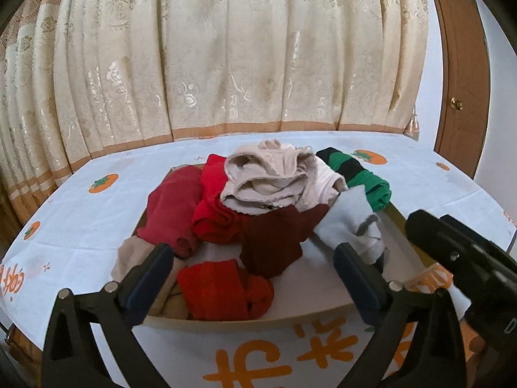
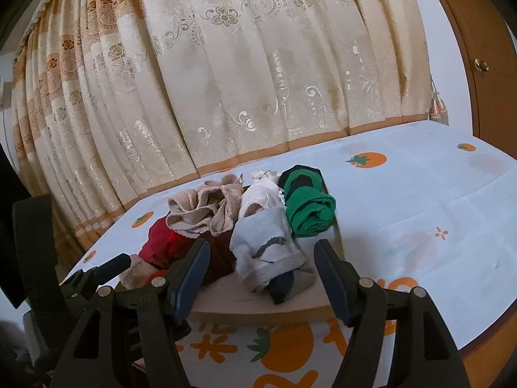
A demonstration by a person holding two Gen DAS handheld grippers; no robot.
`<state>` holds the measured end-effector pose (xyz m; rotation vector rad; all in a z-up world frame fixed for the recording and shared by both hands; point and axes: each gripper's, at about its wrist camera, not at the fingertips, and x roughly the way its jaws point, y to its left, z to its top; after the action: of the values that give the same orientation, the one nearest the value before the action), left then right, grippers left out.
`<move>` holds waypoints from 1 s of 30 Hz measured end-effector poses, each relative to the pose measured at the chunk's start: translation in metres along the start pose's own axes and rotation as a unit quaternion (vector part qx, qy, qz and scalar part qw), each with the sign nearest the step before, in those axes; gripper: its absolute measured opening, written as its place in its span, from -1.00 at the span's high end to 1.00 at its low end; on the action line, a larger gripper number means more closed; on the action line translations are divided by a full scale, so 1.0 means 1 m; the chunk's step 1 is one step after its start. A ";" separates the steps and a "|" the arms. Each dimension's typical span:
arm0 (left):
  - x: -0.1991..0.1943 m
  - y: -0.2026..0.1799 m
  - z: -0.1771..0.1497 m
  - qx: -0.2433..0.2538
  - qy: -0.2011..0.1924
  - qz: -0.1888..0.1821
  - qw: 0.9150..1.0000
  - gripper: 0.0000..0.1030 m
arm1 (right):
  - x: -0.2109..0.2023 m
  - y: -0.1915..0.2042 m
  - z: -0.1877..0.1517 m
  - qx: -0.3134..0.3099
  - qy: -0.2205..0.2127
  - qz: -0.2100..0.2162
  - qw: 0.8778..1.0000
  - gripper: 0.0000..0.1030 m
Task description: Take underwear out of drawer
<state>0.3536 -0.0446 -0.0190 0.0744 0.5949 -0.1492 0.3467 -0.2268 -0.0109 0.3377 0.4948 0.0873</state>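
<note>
Left wrist view: both claws spread wide, left claw (image 1: 253, 268) and right claw (image 2: 261, 266) poised before the drawer (image 1: 258, 318); beige underwear (image 1: 268, 177) tops the pile. Next: reach, pinch.

The drawer (image 1: 326, 315) stands open-topped on the table (image 1: 80, 226), its low front wall no bar to entry from above. Heaped clothes (image 1: 268, 177) fill the middle and back. Bare floor shows at the front right, beside the pale sock (image 1: 352, 223). The curtain (image 1: 226, 48) closes the far side. Open table lies right of the drawer.
</note>
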 end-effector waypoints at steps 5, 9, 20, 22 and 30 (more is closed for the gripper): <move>-0.005 -0.003 -0.001 0.009 0.008 0.000 1.000 -0.99 | -0.004 0.001 0.002 0.002 -0.002 0.001 1.000 -0.35; -0.012 -0.002 -0.005 0.008 0.014 -0.002 1.000 -0.99 | -0.008 0.005 0.002 -0.003 0.005 0.005 1.000 -0.35; -0.044 0.003 -0.013 0.003 0.008 0.005 1.000 -0.99 | -0.040 0.018 0.000 -0.017 -0.001 0.015 1.000 -0.35; -0.048 0.003 -0.016 0.001 0.009 0.002 1.000 -0.99 | -0.043 0.018 -0.002 -0.012 0.002 0.018 1.000 -0.35; -0.065 0.002 -0.023 0.004 0.006 -0.004 1.000 -0.99 | -0.057 0.022 -0.010 -0.014 0.010 0.025 1.000 -0.35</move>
<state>0.2878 -0.0318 -0.0017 0.0815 0.6064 -0.1595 0.2919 -0.2120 0.0136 0.3216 0.5047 0.1461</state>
